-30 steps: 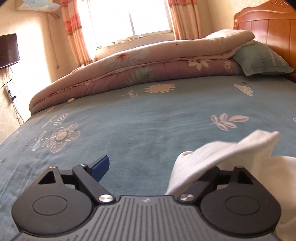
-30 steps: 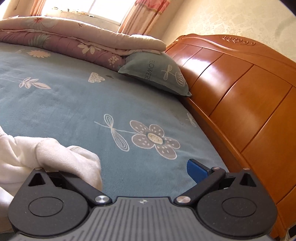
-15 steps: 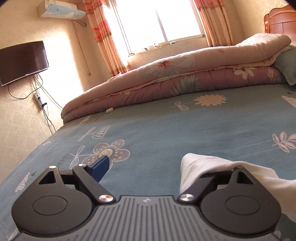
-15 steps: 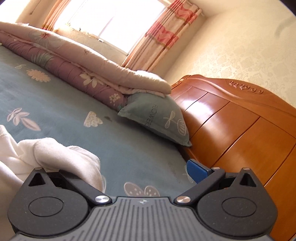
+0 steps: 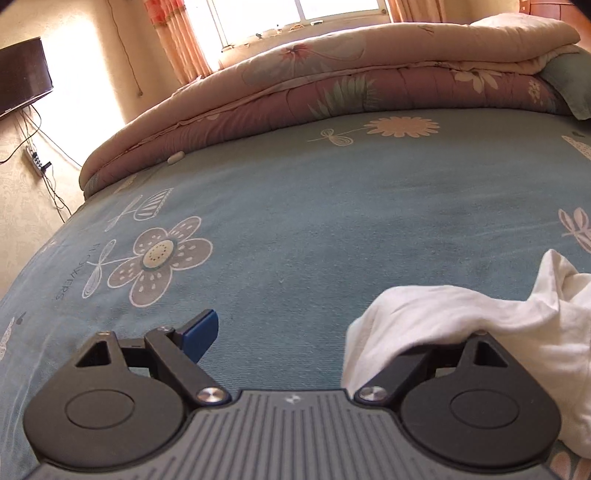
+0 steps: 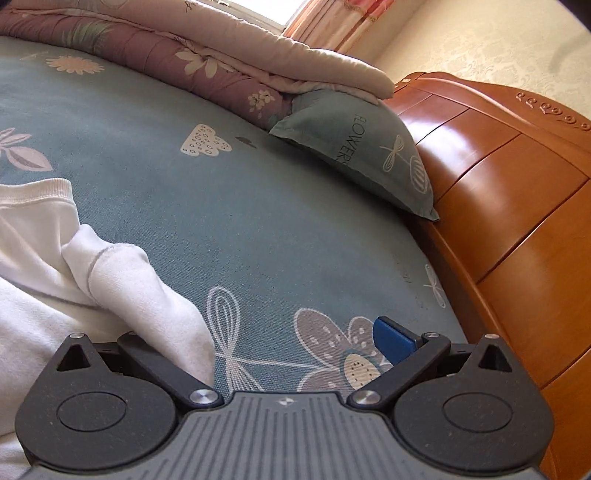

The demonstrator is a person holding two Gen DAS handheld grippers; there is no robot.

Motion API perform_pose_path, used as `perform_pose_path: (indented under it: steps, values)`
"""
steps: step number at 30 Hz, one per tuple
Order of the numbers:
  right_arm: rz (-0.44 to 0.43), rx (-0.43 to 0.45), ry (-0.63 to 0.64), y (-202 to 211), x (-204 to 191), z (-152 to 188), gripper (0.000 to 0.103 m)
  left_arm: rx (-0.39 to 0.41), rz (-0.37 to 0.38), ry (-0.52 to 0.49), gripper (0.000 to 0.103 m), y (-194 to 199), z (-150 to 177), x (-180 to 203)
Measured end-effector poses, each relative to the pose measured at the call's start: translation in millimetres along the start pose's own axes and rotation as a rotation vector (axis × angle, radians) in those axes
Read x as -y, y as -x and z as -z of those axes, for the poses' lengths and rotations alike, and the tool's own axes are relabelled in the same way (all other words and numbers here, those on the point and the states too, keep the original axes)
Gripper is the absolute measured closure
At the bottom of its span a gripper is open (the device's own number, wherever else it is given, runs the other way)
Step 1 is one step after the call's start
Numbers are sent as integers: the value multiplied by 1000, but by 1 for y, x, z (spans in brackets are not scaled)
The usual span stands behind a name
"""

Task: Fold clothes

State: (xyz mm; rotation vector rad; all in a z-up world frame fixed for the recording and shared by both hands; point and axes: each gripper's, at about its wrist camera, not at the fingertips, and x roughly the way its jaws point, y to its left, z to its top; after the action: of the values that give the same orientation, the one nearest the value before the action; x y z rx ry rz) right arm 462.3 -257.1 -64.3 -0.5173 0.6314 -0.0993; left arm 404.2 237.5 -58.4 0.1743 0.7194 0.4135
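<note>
The white cotton garment lies bunched on the blue-green flowered bedsheet, between our two grippers. In the left wrist view it sits at the right, a soft fold of it draped over the right-hand finger, so that finger is hidden from us. In the right wrist view the same garment sits at the left, and here we see more of it: a ribbed hem edge, a grey stitched seam, and a rolled lump of cloth covering the left-hand finger.

Our left gripper has its linkage spread wide, its blue pad bare over the sheet; we cannot tell whether the covered finger pinches any cloth. Our right gripper is likewise spread wide, one blue pad free.

Only the left view shows the window, the dark wall-mounted screen and a power strip. Only the right view shows the orange wooden headboard and most of the grey-green pillow. Both show the folded pink floral quilt.
</note>
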Motion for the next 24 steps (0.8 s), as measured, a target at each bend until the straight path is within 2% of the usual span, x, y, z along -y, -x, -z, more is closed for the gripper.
perform_pose_path:
  steps: [3,5,8,11,16,21,24]
  values:
    - [5,70,-43,6,8,-20,0,23,-33,51,14,3,-12,-15]
    - [-30,85,-109,7,13,-30,0,16,-43,67,14,4,-15,-20]
    - [-141,-24,-71,-3,1,-29,0,-33,39,18,15,13,-9,-16]
    - [-222,-50,-55,15,-7,-11,0,-47,123,-37,15,33,0,-9]
    - [-338,-40,-98,78,5,21,0,-69,263,-127,14,68,16,3]
    - [-444,-69,-152,147,12,64,0,-84,340,-141,12,117,36,15]
    - [-501,-97,-173,182,6,93,0,-88,411,-135,12,151,54,31]
